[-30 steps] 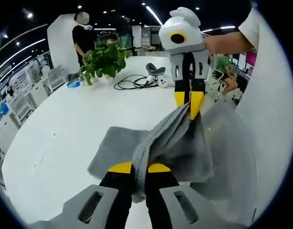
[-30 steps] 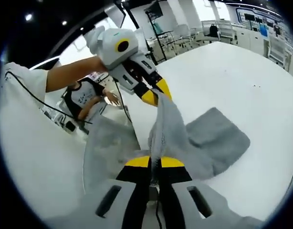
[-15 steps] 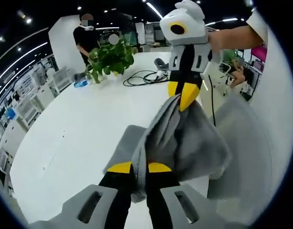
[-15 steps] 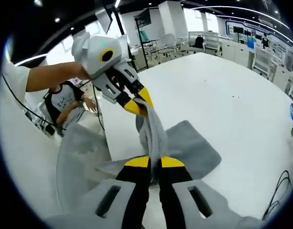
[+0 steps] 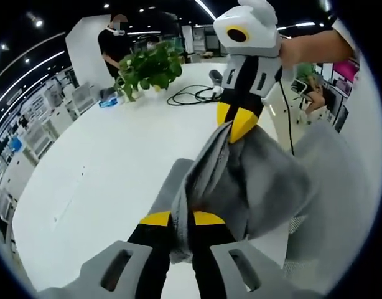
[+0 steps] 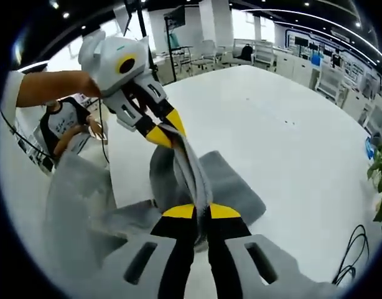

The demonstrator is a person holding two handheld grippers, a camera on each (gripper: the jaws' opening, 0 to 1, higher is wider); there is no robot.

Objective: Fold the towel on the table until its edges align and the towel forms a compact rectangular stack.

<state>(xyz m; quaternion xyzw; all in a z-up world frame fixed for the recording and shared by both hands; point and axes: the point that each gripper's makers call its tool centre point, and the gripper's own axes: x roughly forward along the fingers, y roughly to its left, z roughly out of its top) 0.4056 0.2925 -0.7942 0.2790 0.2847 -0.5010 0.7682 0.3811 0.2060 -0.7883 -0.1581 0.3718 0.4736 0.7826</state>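
Towel [image 5: 253, 180] hangs bunched between the left gripper [image 5: 181, 219] and right gripper [image 6: 200, 212], both clamped on its edge above the white table [image 5: 97, 162], with its far part resting there

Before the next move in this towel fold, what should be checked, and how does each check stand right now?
1. Left gripper clamped on the grey terry towel: ok, cloth is pinched between its yellow-tipped jaws.
2. Right gripper clamped on the towel: ok, cloth runs up between its jaws.
3. Held edge taut between both grippers: ok, it spans straight from one to the other.
4. Lower part of the towel resting on the white table: ok, it lies flat there.
5. Held corners matched evenly: cannot tell, the cloth bunches at the jaws.
6. Landing area free of the black cable and potted green plant: ok, both sit far off.
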